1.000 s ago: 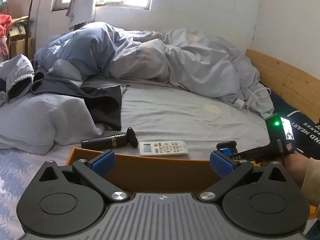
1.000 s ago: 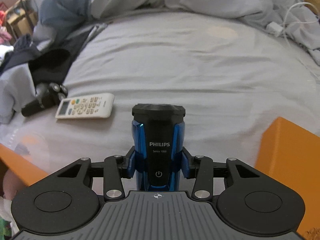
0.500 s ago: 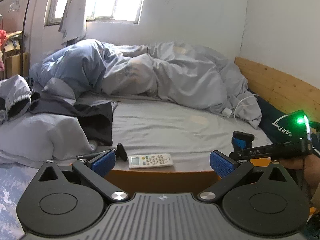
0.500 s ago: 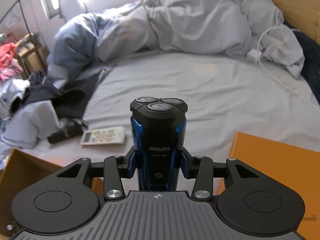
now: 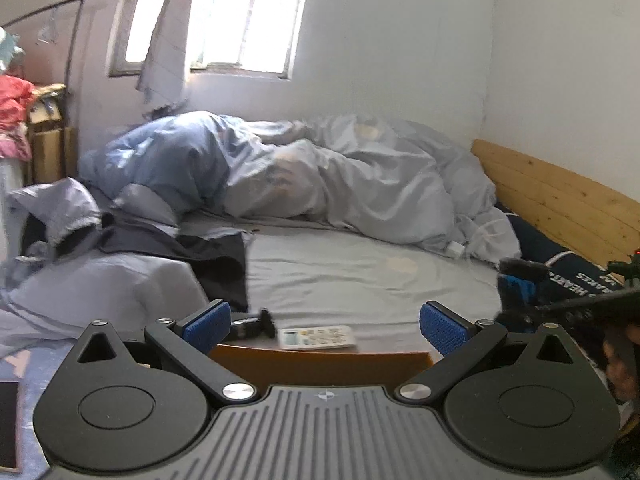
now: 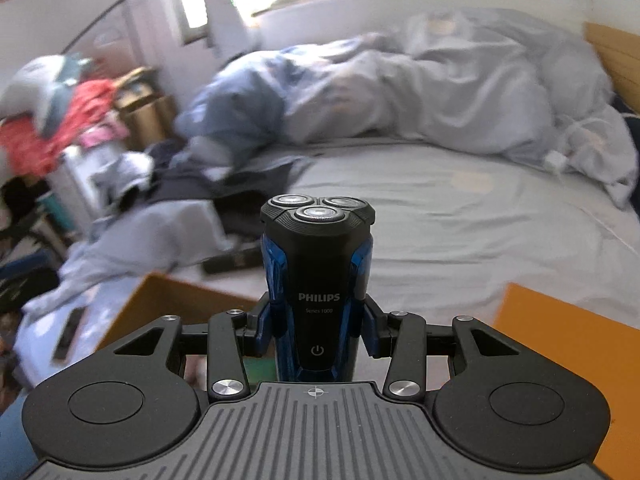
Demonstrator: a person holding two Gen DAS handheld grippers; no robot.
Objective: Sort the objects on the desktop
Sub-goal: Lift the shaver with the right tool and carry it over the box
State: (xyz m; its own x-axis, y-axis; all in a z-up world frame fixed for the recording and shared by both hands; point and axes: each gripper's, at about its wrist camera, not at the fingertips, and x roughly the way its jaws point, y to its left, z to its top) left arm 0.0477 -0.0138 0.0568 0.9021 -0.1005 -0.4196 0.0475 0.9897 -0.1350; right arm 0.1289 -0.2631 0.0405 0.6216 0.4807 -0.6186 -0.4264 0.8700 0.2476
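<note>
The right gripper (image 6: pixel 317 334) is clamped on an electric shaver (image 6: pixel 318 276), its blue pads pressing both sides of the body. The shaver stands upright between them, three round heads on top; its base is hidden behind the gripper's housing. In the left view the same shaver (image 5: pixel 517 285) shows blurred at the far right edge, off the bed sheet.

The left gripper (image 5: pixel 324 322) is spread wide with nothing between its blue pads (image 5: pixel 208 320).

Just beyond the left gripper runs the rim of an orange box (image 5: pixel 320 364); its inside is hidden by the gripper body. Behind that rim, on the grey bed sheet (image 5: pixel 360 276), lies a white remote control (image 5: pixel 316 337), and just left of the remote a black trimmer (image 5: pixel 252 326), partly covered by the left pad. The right view shows two orange box corners, one to the left of the shaver (image 6: pixel 180 304) and one to its right (image 6: pixel 568 344), contents not visible.

Past the remote, a rumpled blue-grey duvet (image 5: pixel 320 176) is heaped under a bright window (image 5: pixel 224 16). A wooden bed board (image 5: pixel 560 196) runs along the right wall.
</note>
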